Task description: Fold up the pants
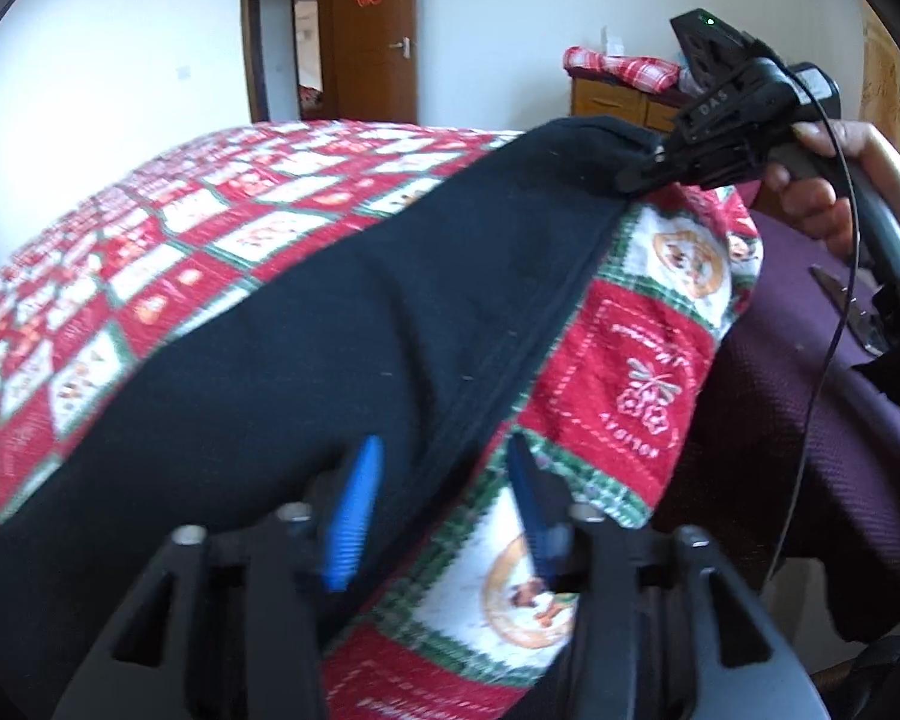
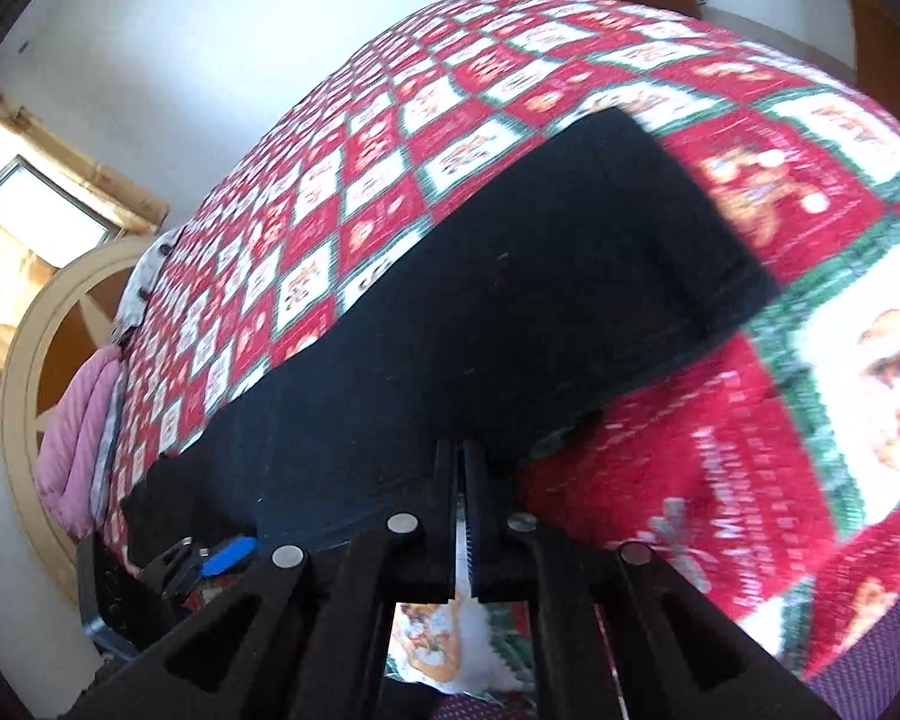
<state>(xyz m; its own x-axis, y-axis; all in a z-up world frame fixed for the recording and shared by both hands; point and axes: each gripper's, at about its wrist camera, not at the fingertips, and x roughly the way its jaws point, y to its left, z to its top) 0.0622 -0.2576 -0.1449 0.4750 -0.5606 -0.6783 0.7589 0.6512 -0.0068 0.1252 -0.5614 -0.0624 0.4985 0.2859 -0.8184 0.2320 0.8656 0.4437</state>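
Black pants [image 1: 342, 324] lie stretched along the near edge of a bed with a red, white and green patchwork quilt [image 1: 222, 204]. My left gripper [image 1: 444, 462] is open, its blue fingertips [image 1: 360, 480] astride the pants' hem edge. My right gripper [image 1: 642, 174] is shut on the far end of the pants. In the right wrist view the right gripper [image 2: 465, 450] is closed on the black fabric [image 2: 510, 312]; the left gripper [image 2: 222, 555] shows at the far end, low left.
A purple bed skirt [image 1: 780, 408] hangs below the quilt. A wooden dresser [image 1: 618, 99] with a checked cloth stands behind, a wooden door [image 1: 378, 30] beyond. A pink blanket [image 2: 78, 450] and a cream headboard [image 2: 24, 348] are at the bed's head.
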